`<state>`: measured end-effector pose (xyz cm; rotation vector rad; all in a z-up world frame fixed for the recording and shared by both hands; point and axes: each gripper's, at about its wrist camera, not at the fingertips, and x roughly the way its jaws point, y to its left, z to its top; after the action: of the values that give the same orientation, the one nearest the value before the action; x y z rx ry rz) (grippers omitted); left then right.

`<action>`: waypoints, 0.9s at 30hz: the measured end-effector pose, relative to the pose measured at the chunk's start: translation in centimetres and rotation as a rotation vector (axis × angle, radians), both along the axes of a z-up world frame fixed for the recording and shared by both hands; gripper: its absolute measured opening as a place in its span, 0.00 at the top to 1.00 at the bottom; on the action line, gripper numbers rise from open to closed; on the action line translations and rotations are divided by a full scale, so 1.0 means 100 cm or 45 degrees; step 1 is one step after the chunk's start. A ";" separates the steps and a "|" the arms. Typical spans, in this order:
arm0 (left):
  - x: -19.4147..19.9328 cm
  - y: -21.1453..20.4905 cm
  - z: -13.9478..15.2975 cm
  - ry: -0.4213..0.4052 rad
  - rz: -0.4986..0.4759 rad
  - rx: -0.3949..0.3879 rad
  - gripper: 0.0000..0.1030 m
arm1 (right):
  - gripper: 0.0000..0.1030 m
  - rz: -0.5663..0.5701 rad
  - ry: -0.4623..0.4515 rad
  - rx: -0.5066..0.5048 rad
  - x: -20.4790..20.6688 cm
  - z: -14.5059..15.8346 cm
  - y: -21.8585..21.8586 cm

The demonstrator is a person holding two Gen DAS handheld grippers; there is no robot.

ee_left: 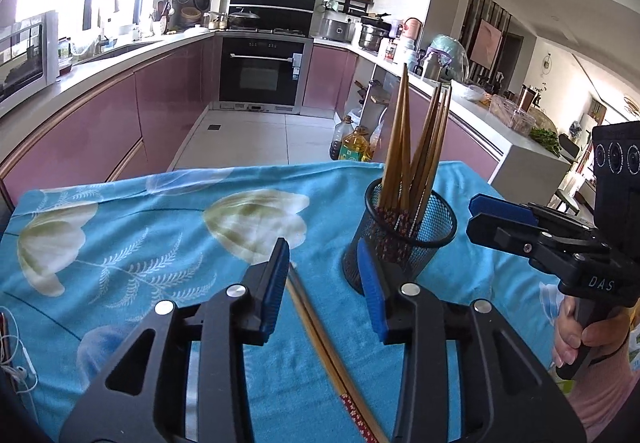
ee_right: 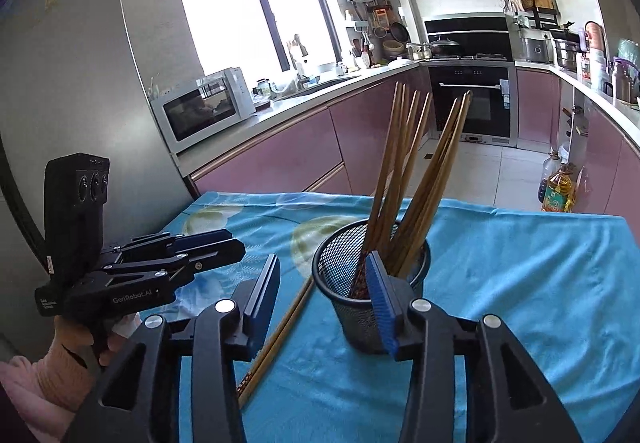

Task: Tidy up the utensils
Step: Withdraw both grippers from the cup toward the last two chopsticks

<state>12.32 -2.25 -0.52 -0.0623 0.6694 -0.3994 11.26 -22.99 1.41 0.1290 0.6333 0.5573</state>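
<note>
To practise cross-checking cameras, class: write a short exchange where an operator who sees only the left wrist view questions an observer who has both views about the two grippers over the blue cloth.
Operator: The right gripper shows side-on for me. Is it open?
Observer: Yes. In the right wrist view, the right gripper has its jaws wide apart with nothing between the pads.
Operator: My own handle is out of my view. What is holding the left gripper?
Observer: The left gripper is gripped from below by the left hand, with a pink sleeve at the wrist.
</note>
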 end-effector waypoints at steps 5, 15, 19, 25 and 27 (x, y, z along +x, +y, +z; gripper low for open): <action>-0.014 0.018 -0.027 0.079 0.035 0.003 0.66 | 0.59 0.054 0.076 -0.016 -0.005 -0.022 0.017; -0.027 0.020 -0.079 0.231 0.028 0.018 0.64 | 0.53 0.063 0.192 -0.010 -0.013 -0.051 0.025; -0.030 0.010 -0.084 0.248 0.001 0.030 0.63 | 0.53 0.056 0.219 -0.004 -0.013 -0.056 0.026; -0.032 -0.001 -0.091 0.261 -0.017 0.064 0.63 | 0.52 0.067 0.257 -0.019 -0.016 -0.065 0.028; -0.032 -0.003 -0.093 0.268 -0.017 0.074 0.63 | 0.52 0.068 0.265 -0.022 -0.016 -0.068 0.030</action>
<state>9.09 -2.54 -9.86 -0.0449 0.8888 -0.3887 9.68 -20.04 -5.37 0.1553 0.8459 0.5946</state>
